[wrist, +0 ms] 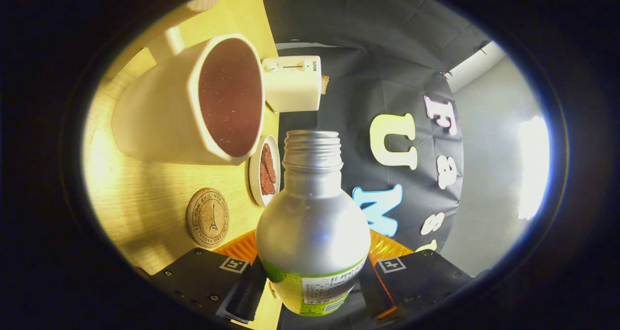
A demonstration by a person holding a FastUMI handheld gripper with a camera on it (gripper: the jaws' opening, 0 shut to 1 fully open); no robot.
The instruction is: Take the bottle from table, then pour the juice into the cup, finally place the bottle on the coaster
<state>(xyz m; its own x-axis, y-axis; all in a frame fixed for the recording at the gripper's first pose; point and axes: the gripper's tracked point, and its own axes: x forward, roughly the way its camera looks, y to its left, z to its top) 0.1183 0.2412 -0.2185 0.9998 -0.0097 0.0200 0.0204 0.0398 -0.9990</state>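
Note:
My gripper [312,276] is shut on a silver metal bottle [312,223] with a green label; both fingers press on its lower body. The whole view is rolled to one side, so the wooden table [131,189] stands like a wall on the left. The bottle's open threaded mouth [312,138] points ahead, just below and right of the rim of a cream mug [160,107]. The mug's dark reddish inside [230,97] faces me. A round cork coaster [207,217] lies flat on the table, left of the bottle's body and below the mug.
A small white plate [255,172] with brownish-red pieces sits on the table between the mug and the bottle's neck. A cream toaster [292,84] stands beyond the mug. The booth's black cloth wall rises behind, with a pale wall further right.

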